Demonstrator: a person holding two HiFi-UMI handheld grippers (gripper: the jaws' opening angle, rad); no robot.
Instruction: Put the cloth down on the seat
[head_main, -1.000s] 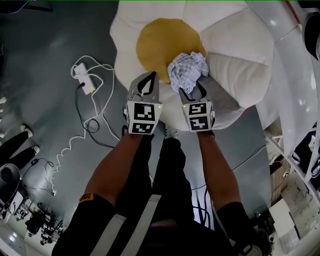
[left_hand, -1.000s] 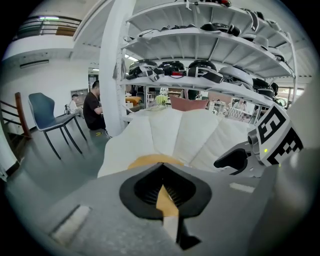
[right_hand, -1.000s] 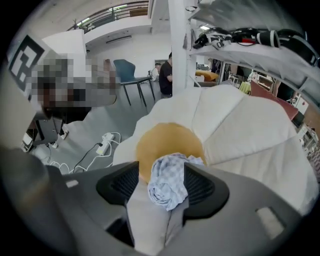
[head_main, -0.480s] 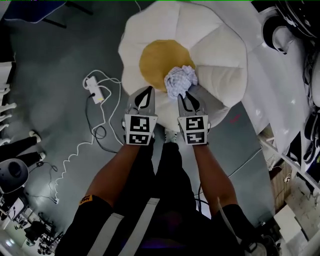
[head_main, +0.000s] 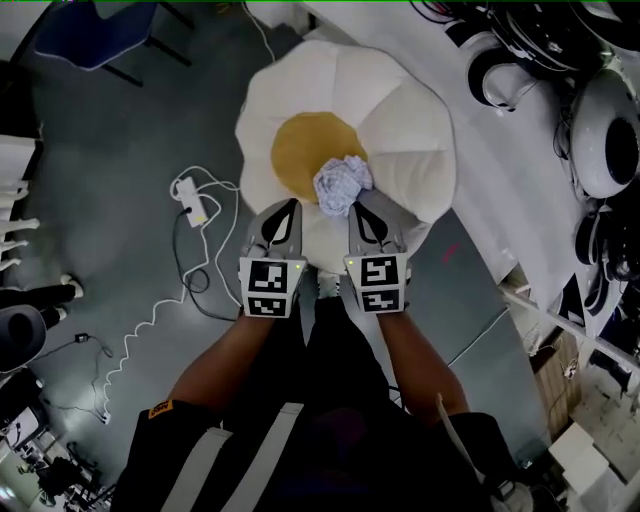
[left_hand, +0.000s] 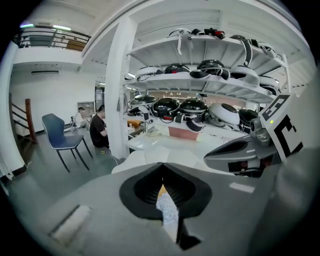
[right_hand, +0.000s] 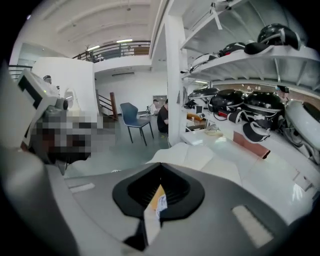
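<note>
Crumpled cloth (head_main: 342, 186) lies mid-frame on the seat (head_main: 405, 120). Below it, left gripper (head_main: 288, 206) closed, right gripper (head_main: 362, 202) just closed, both empty. Loosely balled, the cloth may roll off.

White power strip (head_main: 190, 196) with coiled cable (head_main: 140, 325) lies on grey floor (head_main: 100, 150) at ten o'clock; blue chair (head_main: 95, 30) at eleven; helmets (head_main: 610, 150) at two.

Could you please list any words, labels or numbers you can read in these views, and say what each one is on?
Sleeve patch: orange with dark print, too small to read.
Cube on left gripper: black-and-white square markers, no words.
Cube on right gripper: markers again, no words.
Nothing else is legible.
</note>
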